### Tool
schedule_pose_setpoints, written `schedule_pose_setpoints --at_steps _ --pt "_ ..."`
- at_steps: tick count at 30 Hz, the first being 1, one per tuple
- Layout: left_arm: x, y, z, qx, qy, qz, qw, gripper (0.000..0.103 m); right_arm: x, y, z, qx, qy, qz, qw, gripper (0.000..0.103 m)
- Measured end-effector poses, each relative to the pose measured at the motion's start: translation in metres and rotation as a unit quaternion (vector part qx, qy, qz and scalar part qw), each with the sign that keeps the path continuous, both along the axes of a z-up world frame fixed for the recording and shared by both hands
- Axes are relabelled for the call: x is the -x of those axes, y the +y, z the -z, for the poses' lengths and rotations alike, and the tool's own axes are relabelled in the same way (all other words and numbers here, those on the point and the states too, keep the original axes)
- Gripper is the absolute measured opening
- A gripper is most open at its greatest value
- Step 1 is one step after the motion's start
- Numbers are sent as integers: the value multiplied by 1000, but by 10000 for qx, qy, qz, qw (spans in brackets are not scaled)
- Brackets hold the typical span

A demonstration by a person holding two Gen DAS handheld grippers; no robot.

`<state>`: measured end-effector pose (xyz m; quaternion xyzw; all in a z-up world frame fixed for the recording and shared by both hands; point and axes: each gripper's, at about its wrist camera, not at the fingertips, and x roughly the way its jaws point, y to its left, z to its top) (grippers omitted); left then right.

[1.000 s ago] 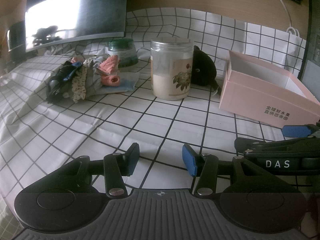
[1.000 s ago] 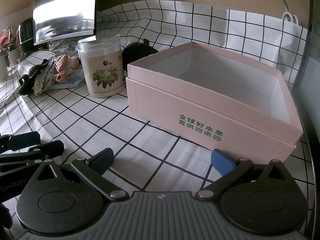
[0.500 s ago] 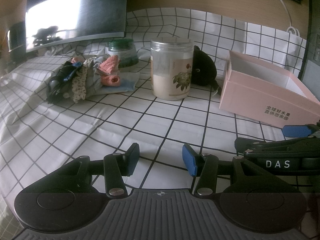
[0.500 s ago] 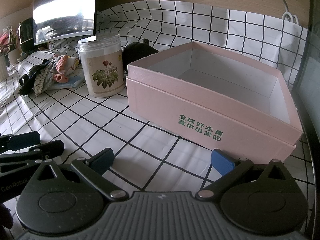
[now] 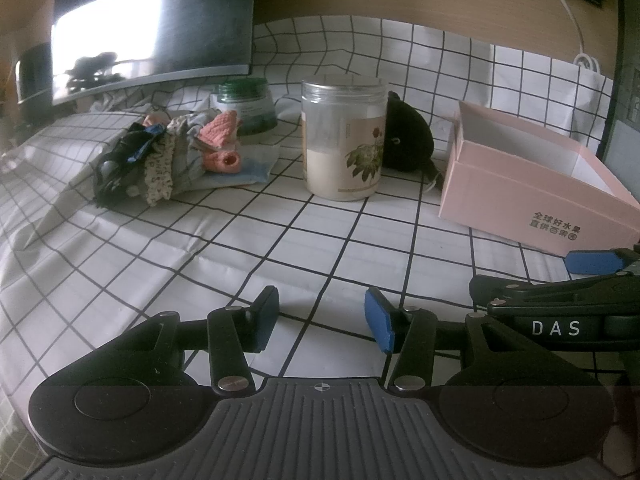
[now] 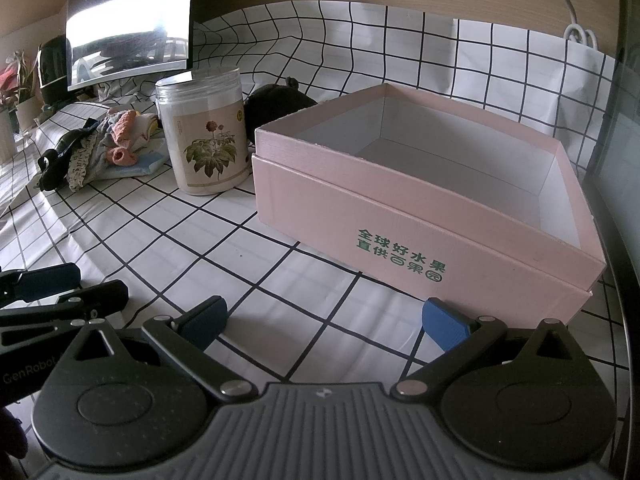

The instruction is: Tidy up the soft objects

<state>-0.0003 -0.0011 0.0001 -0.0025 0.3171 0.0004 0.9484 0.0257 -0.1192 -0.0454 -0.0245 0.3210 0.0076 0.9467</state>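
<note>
A desk (image 5: 320, 240) draped in a white cloth with a black grid fills both views, the cloth running up the wall at the back. Across the upper left of each frame stands a dark monitor (image 5: 152, 24) with a bright reflection. The pink box (image 6: 420, 208) is the largest thing on the desk: open-topped, white inside with nothing in it, green print on its front wall; it takes the centre and right of the right wrist view and sits at the right edge of the left wrist view. Left of the box stands an upright clear jar (image 5: 344, 140) with a flower label and pale contents. Just behind it, between jar and box, lies a black plush toy (image 5: 408, 140). The pile of soft clothes (image 5: 172, 156), with pink knitted pieces on top and dark and floral cloth at its left, lies on the desk at mid-left, well apart from the box. A green-lidded jar (image 5: 246, 104) stands just behind the pile. At the bottom of each frame, the left hand-held gripper (image 5: 322, 320) and the right hand-held gripper (image 6: 324, 322) hover over bare cloth, jaws apart with nothing between them, the right one's spread wider.
</note>
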Motion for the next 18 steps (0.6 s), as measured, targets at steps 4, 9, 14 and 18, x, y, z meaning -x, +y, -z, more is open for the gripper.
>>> schedule_pose_setpoints --at_steps 4,9,14,18 --pt "0 0 0 -10 3 -2 10000 53 0 0 0 -1 0 0 10000 103" --pt "-2 6 -2 -14 74 20 10000 53 -6 -3 -6 -12 321 -158 9994 103" --pt "-13 12 -10 -57 483 404 9980 53 -14 -1 -13 26 855 -114 9963 103" --pt "-23 29 -15 86 811 979 9918 51 -22 0 -16 41 1124 -1 9937 103"
